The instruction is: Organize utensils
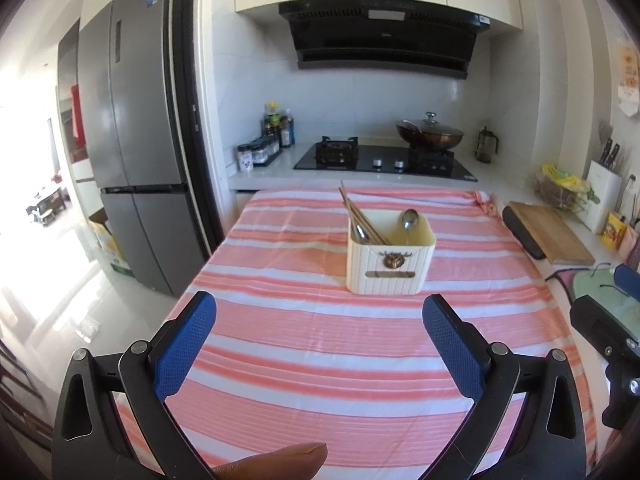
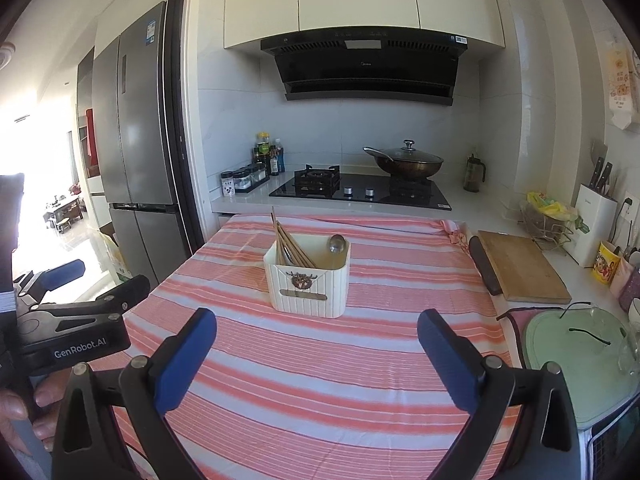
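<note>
A cream utensil holder (image 1: pixel 389 258) stands upright on the pink striped tablecloth (image 1: pixel 320 344), and it also shows in the right wrist view (image 2: pixel 307 282). Wooden chopsticks (image 1: pixel 358 216) lean in its left side and a metal spoon (image 1: pixel 409 219) stands in its right side; the chopsticks (image 2: pixel 290 246) and the spoon (image 2: pixel 337 244) show in the right wrist view too. My left gripper (image 1: pixel 319 312) is open and empty, well short of the holder. My right gripper (image 2: pixel 316 330) is open and empty, also short of it.
A wooden cutting board (image 2: pixel 520 266) lies right of the table. A green lid (image 2: pixel 580 352) sits at the near right. A stove with a wok (image 2: pixel 406 162) and bottles (image 2: pixel 268 156) line the back counter. A fridge (image 1: pixel 132 140) stands at the left.
</note>
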Motion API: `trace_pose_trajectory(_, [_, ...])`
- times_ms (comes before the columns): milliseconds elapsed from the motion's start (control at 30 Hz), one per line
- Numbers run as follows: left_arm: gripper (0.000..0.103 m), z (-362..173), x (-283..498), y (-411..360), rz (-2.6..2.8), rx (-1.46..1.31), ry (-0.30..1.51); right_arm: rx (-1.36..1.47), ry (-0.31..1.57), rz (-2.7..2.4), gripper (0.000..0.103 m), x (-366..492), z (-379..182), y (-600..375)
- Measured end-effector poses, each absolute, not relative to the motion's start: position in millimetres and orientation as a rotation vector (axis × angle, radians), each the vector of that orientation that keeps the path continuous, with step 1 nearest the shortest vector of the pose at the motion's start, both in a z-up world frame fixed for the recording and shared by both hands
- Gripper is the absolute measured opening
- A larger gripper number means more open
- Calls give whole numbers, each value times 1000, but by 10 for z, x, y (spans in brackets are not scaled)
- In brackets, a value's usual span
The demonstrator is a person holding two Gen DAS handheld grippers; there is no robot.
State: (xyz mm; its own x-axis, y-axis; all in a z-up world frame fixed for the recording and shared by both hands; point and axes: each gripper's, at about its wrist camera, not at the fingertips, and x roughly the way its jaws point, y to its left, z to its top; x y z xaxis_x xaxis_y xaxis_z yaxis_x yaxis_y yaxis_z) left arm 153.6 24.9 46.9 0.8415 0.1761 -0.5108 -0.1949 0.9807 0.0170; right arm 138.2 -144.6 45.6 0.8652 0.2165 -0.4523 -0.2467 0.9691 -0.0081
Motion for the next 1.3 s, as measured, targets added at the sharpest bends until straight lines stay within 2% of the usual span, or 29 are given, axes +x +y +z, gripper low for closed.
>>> trace_pose_trajectory(1300, [103,532,1455,221,203,-6,498,-73,459,261,102,1268,506,-1399])
